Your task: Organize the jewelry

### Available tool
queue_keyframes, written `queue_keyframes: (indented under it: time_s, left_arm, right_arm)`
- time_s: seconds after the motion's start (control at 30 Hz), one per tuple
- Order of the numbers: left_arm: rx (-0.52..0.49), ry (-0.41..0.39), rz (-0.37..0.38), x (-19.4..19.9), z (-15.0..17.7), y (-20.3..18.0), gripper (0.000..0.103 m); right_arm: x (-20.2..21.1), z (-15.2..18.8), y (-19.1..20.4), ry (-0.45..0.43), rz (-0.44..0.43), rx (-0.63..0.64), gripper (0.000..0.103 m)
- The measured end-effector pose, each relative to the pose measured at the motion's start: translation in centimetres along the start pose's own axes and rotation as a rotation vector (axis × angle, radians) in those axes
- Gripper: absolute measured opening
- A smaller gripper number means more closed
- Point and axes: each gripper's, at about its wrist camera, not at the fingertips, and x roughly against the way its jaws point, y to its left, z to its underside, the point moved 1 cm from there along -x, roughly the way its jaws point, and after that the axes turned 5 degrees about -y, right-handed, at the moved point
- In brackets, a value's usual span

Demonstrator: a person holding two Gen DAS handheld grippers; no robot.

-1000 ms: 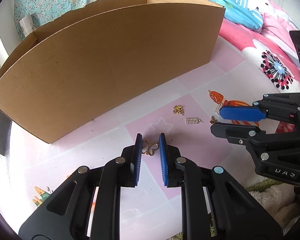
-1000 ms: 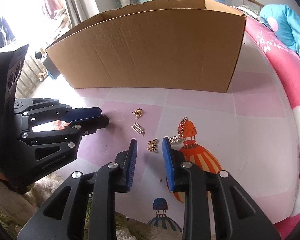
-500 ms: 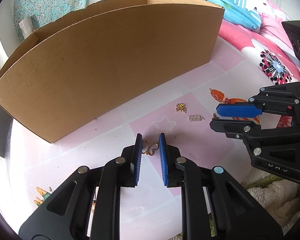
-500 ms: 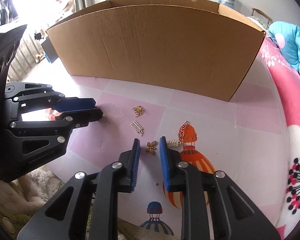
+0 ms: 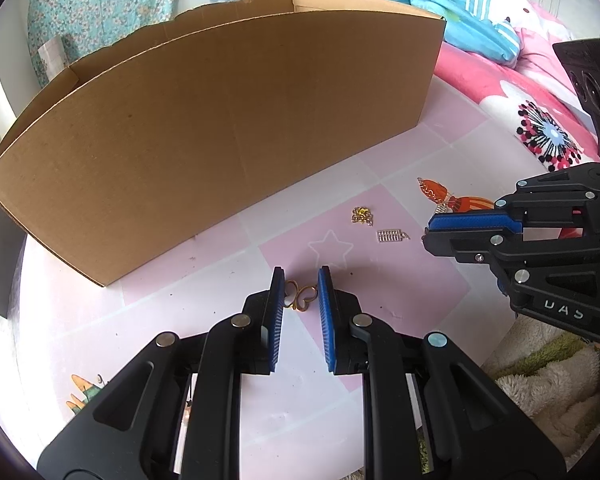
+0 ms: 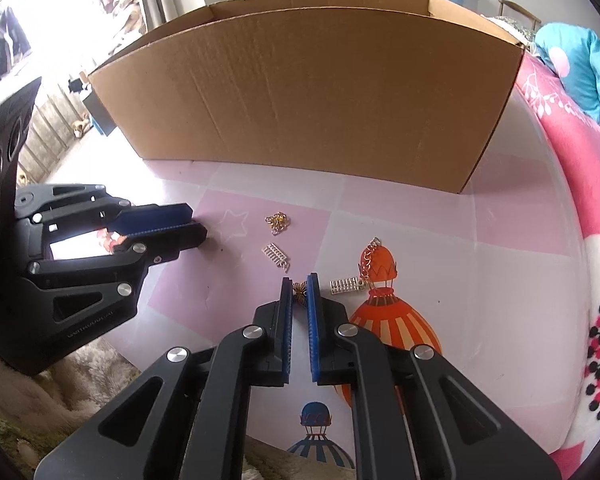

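Closing right gripper [image 6: 299, 289] jaws narrowed onto gold butterfly charm [image 6: 299, 288]; pickup near. Left gripper [image 5: 301, 295] unchanged, pinching gold looped piece [image 5: 300, 297].

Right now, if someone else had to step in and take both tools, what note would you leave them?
Left hand-held gripper: pads either side of a gold looped charm on the mat, grip unclear.
Right hand-held gripper: jaws closing on the small butterfly charm.
On the mat: gold chain cluster, two silver comb pieces, chain on the balloon print.
Cardboard box behind; inside unseen.
Left: lift and sort all.
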Motion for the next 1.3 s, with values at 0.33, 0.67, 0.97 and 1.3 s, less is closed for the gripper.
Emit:
queue_keyframes:
  time_s: [0.33,0.67,0.97,1.3]
  left_arm:
    - [-0.025,-0.007,-0.007,0.0,0.1,-0.3,0.016]
    - [-0.054,-0.002,-0.035,0.3,-0.4,-0.3,0.006]
    - [-0.010,0.058,0.022,0.2,-0.3,1.1,0.031]
    - [-0.074,0.079,0.026,0.0,-0.2,0.8,0.012]
  right_arm:
    - [2.5,0.1,-0.9,-0.057,-0.029,-0.026,0.007]
    - [3.6,0.9,-1.3,-0.083,-0.033,-0.046,0.007]
    - [4.7,1.5,-1.7,-0.105,-0.049,-0.067,0.007]
    - [5.2,1.3,-1.7,-0.129,-0.048,-0.083,0.007]
